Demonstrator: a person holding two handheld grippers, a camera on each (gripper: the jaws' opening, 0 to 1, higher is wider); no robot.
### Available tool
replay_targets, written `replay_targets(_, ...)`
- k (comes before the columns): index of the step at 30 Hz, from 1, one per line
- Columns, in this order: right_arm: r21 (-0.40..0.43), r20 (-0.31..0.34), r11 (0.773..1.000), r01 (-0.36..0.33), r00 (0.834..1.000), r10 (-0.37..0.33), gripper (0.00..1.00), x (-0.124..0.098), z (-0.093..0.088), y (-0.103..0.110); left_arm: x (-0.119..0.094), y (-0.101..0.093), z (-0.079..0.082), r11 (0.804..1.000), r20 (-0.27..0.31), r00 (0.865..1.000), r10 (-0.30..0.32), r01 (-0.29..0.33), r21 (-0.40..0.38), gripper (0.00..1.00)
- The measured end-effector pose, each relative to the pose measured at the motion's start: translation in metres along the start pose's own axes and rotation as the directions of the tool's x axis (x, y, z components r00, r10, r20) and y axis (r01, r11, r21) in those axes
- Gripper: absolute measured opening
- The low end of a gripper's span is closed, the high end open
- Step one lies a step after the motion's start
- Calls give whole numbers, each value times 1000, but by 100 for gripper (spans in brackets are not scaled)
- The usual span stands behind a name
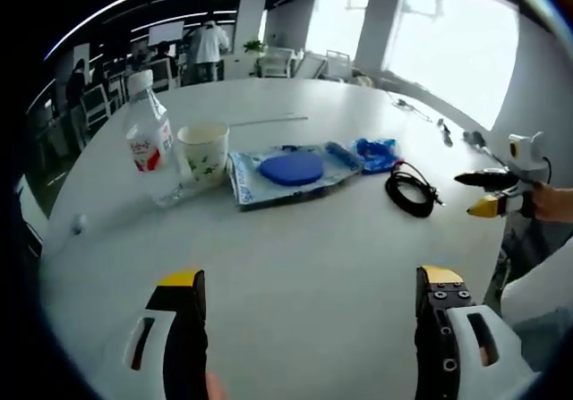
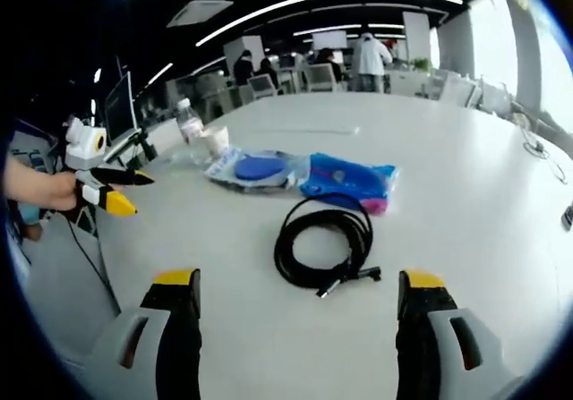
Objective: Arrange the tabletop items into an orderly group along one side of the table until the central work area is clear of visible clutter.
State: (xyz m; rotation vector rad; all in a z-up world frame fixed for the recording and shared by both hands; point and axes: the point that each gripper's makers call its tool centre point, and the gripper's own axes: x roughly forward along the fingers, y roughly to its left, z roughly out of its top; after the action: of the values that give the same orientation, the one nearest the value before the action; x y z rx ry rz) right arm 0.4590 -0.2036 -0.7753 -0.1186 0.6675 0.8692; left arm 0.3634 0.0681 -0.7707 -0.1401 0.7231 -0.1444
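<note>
Both grippers hang over the white table (image 1: 340, 239) with jaws spread wide and nothing between them. The left gripper (image 1: 309, 297) shows at the bottom of its own view and again at the left of the right gripper view (image 2: 121, 192), held by a hand (image 2: 40, 190) cut off at the edge. The right gripper (image 2: 295, 297) appears at the right of the left gripper view (image 1: 488, 194); there its jaw gap is too small to judge.

The items lie in a loose row across the table: a bottle (image 1: 148, 123) with a red-and-white label, a paper cup (image 1: 203, 152) just beside it, a clear packet (image 1: 291, 172) holding a blue disc, a blue pouch (image 1: 376, 154) and a coiled black cable (image 1: 412, 192). Something clear and crumpled (image 1: 170, 196) lies before the cup, hard to make out. In the right gripper view the cable (image 2: 322, 243) lies nearest, ahead of the jaws, and the pouch (image 2: 345, 181) overlaps the packet's (image 2: 255, 169) edge.

People and chairs at the far end are blurred.
</note>
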Motion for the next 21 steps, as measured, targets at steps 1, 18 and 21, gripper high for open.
replay_targets(1,2,1,1000,3,1000,-3,89,-1,0,1,-2,1,-1,1000,0,1000,0,0,1,94)
replay_targets(18,34,-10,999,36,999,-35,89,-16,-7,16,-39,36,-8,1000,33,999,27,-27,-16,94)
replay_targets(21,35,-15,999,39,999,-38,89,-17,-9,19,-46,42,-12,999,33,999,31,-31,-24,94)
